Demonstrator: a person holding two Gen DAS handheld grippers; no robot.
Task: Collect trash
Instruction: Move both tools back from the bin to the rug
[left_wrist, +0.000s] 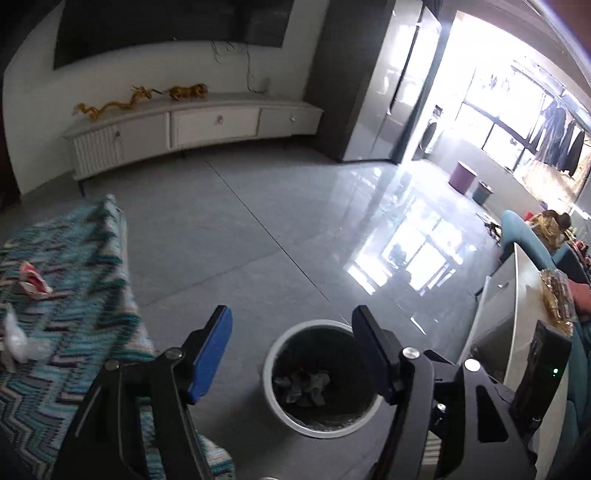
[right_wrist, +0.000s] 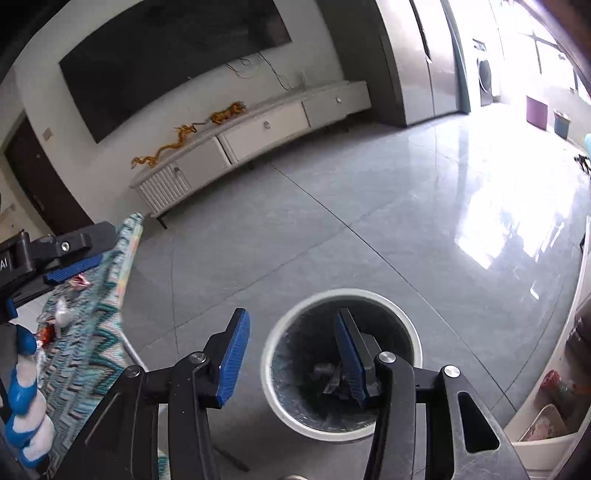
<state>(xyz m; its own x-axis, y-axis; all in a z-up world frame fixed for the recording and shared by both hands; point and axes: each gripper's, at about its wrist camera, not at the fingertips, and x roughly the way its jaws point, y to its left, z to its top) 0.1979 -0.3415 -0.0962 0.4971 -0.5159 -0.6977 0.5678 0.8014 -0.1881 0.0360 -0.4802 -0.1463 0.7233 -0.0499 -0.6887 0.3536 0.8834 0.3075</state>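
A grey tiled floor (left_wrist: 229, 236) is seen stretching ahead of both grippers. A zigzag-patterned cloth (left_wrist: 74, 266) is spread to the left of them, with crumpled wrappers (left_wrist: 31, 284) lying on it. A white-rimmed trash bin (right_wrist: 341, 360) stands on the floor directly below and ahead, crumpled trash (left_wrist: 306, 387) visible inside. The left gripper (left_wrist: 291, 354) is held with jaws apart, nothing between them. The right gripper (right_wrist: 291, 358) is likewise parted and empty, above the bin.
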